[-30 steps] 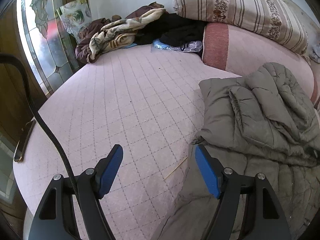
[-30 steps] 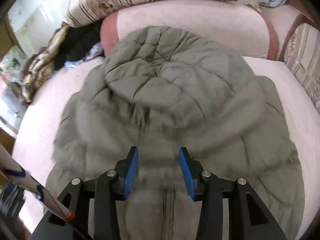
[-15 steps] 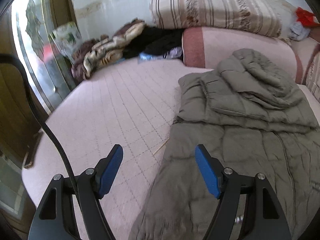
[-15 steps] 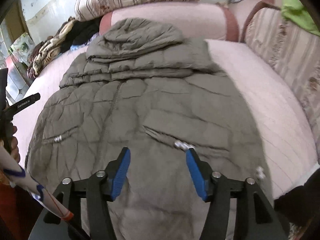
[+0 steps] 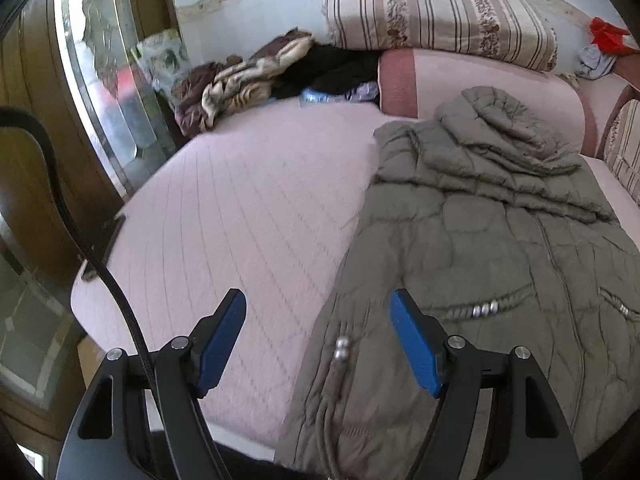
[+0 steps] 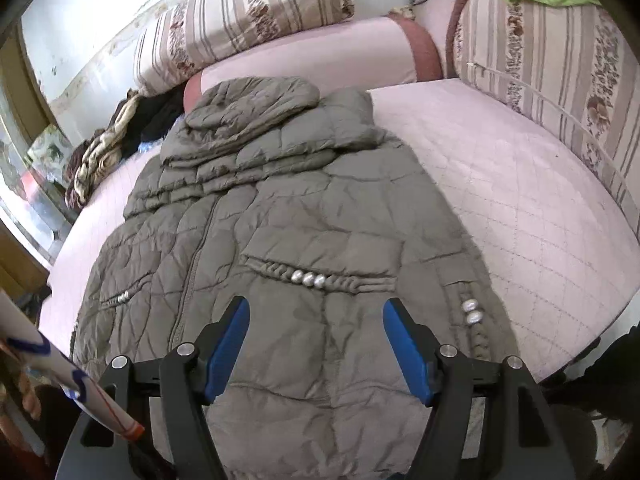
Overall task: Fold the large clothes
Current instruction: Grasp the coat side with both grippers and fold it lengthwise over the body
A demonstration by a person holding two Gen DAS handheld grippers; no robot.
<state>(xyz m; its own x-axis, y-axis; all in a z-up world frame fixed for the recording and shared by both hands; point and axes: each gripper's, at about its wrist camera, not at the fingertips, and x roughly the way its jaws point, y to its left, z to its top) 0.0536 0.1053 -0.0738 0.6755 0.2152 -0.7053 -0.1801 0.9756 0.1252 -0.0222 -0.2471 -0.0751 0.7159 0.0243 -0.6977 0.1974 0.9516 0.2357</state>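
Both grippers, left (image 5: pixel 318 336) and right (image 6: pixel 316 344), hovered spread and empty over the coat's (image 6: pixel 280 240) hem; best pinch both hem corners evenly.

Pink quilted bed (image 5: pixel 248 216), striped bolster (image 5: pixel 436 8), glazed wooden door (image 5: pixel 100 92)

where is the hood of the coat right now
In the right wrist view the hood lies folded down on the coat's far end, against the pink bolster.
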